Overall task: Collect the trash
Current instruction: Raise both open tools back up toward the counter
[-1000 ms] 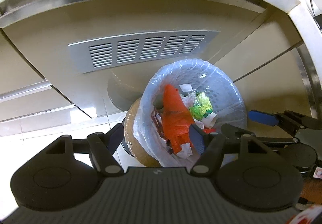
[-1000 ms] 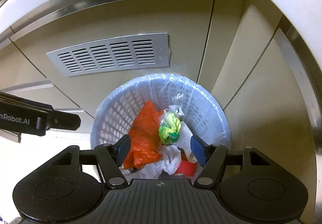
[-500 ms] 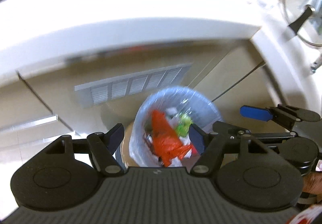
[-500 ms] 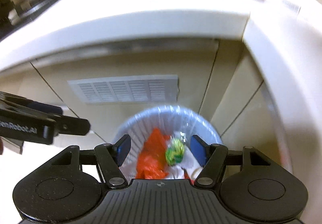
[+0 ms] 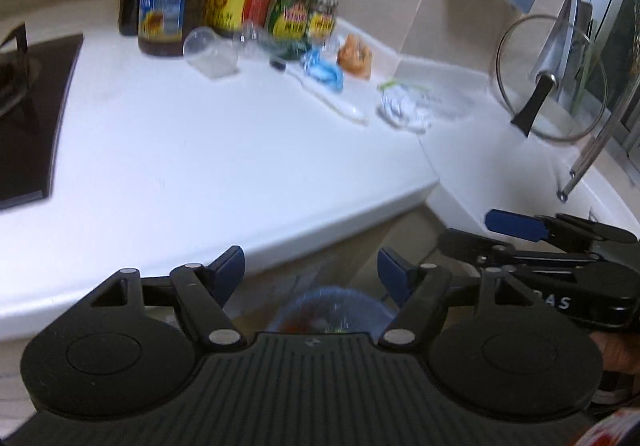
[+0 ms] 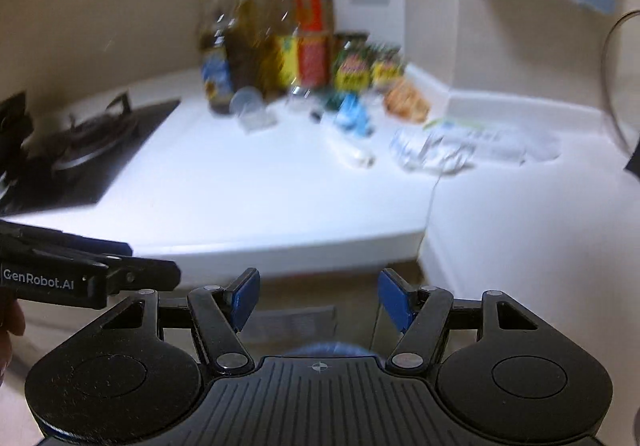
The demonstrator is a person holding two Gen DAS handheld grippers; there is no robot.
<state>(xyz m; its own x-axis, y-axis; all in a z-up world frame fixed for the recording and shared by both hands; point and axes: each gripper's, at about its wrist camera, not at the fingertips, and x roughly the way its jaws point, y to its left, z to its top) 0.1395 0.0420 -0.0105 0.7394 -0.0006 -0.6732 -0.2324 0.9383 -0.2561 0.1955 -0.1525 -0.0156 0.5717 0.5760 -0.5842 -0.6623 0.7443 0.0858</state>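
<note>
Hovering side by side over the front edge of the white surface point(image 5: 224, 149), both grippers stand spread with nothing between their blue pads. The left gripper point(image 5: 311, 274) has just been opening a little further and holds nothing; the right gripper point(image 6: 318, 300) is also empty. From the left wrist view the right gripper shows off to the right, level with it; from the right wrist view the left gripper point(image 6: 120, 270) reaches in from the left.

Directly below the left gripper, under the surface's edge, sits the bin lined with a bluish bag point(image 5: 332, 306), with orange and white scraps blurred inside. In the right wrist view only its top rim shows, just under the right gripper.

Ahead of both grippers, far back on the surface, lies the loose trash: a crumpled white wrapper point(image 5: 404, 109) ahead and to the right, a blue crumpled piece point(image 5: 324, 71) and an orange-brown lump point(image 5: 354, 55) beyond it, a white plastic spoon point(image 5: 332, 101), and a clear cup on its side point(image 5: 208, 51). Behind them stand oil bottles point(image 5: 164, 1) and jars point(image 5: 294, 15). A black stove point(image 5: 28, 117) lies far to the left, and a glass lid point(image 5: 548, 81) leans to the far right.
</note>
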